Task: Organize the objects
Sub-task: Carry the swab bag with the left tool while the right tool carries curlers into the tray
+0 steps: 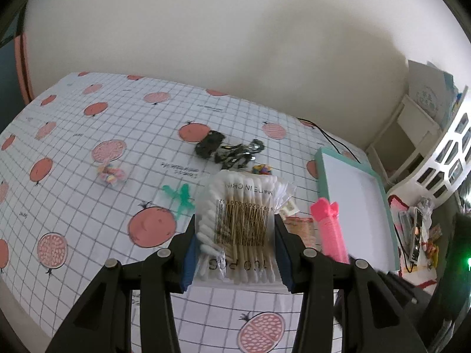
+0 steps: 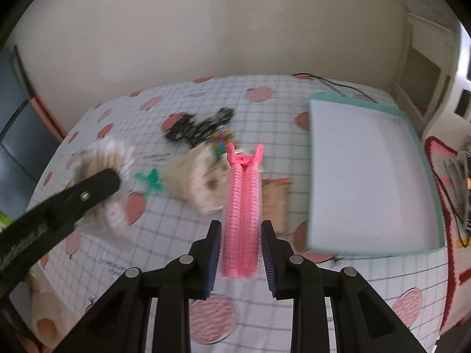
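Pink hair roller clip [image 2: 242, 214] is pinched in the right hand-held gripper [image 2: 240, 253], just left of the teal tray [image 2: 418, 123]. Left hand-held gripper [image 1: 235, 244] squeezes a cotton swab bag [image 1: 241, 220] above the worktop [image 1: 73, 147]. I'd say that slick plastic could slide out, or both could bump heading for the tray. Bag reads "MADE IN CHINA", plus a barcode.

Soft, even indoor light; 2 fisheye views, 1 sharp and 1 smeared.
Black vignette at all corners, grid lines of the tablecloth [image 1: 88, 182] bowed near the edges. Crisp barcode on the cotton swab pack [image 1: 241, 220] in the left view; motion blur across the right view, teal box [image 2: 368, 176] rim streaked. Faint shadows only.
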A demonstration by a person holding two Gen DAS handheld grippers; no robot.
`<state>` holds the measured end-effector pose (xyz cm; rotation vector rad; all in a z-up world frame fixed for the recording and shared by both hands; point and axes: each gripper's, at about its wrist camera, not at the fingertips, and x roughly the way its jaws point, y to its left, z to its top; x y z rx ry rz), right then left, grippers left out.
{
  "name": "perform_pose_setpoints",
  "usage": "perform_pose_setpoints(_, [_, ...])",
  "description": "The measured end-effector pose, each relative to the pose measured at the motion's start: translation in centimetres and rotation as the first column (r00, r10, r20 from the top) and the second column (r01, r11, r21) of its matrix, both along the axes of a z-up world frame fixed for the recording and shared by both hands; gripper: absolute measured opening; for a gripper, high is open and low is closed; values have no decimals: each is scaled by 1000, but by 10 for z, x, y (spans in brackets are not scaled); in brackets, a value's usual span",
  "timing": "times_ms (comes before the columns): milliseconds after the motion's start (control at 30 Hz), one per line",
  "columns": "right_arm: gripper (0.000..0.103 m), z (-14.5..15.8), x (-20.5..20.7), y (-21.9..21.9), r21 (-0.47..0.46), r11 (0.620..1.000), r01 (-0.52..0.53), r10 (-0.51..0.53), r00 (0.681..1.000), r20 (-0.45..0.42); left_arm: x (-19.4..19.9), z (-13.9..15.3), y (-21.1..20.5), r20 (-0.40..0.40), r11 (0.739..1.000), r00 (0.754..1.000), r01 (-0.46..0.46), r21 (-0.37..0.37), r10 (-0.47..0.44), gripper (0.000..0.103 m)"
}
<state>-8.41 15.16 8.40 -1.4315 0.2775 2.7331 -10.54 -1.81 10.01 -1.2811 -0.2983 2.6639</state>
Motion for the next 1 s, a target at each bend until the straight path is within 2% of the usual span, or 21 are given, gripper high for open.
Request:
perform_pose_setpoints(200, [29,-4,-2,59,20,993,115,-115,993,-15,-9,-3,40,-13,998,998,54,-35,-54,47])
perform_pose_setpoints(500, [29,-18,2,149,3,964,267,-267,963,-31,-29,-8,97,-9,994,994,106,-12,-106,47])
perform_pose_setpoints(767, [29,-31,-6,186,15,953,303,-302,952,-44,-51,-24,154,7,979,982,186,-78,-186,47])
perform_pose_setpoints(1000, [29,-36,-25,211,22,948,317,-316,948,-46,-73,-39,194,20,966,971,240,-100,-239,47])
